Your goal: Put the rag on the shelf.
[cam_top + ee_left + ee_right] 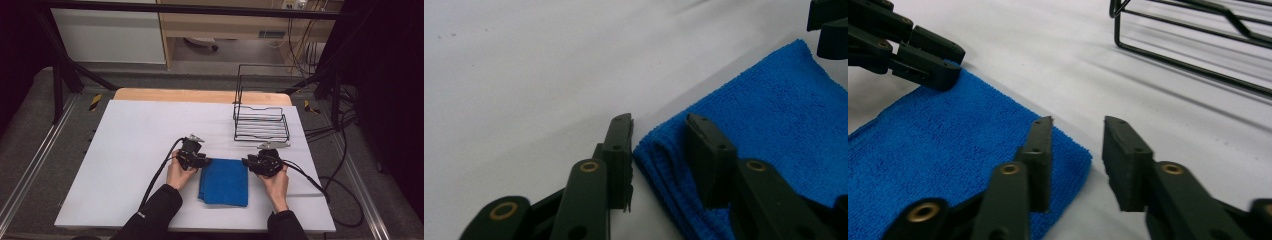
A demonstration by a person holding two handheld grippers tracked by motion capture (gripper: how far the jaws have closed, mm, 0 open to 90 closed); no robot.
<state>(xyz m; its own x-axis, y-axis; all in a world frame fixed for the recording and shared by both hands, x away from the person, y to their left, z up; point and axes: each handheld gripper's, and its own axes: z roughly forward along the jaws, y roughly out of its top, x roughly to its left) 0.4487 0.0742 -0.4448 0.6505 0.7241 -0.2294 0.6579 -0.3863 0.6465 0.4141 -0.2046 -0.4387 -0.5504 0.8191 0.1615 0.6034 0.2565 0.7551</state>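
A person is leaning over a white table [130, 145], holding a gripper in each hand at the two far corners of a folded blue cloth [224, 182], which is lying low and a little right of centre in the high view. The left gripper [202, 161] is sitting at the cloth's upper left corner; in the left gripper view its jaws are standing apart, straddling the layered corner of the cloth [774, 125], one jaw over the bare table and the other over the blue pile, with a gap showing between the pads and the fabric. The right gripper [248, 161] is waiting at the upper right corner; in the right gripper view its jaws are likewise parted, one hovering above the cloth's edge [948, 150], the other over the white surface, gripping nothing. A black wire rack [261, 122] is standing just beyond, toward the upper right of the high view.
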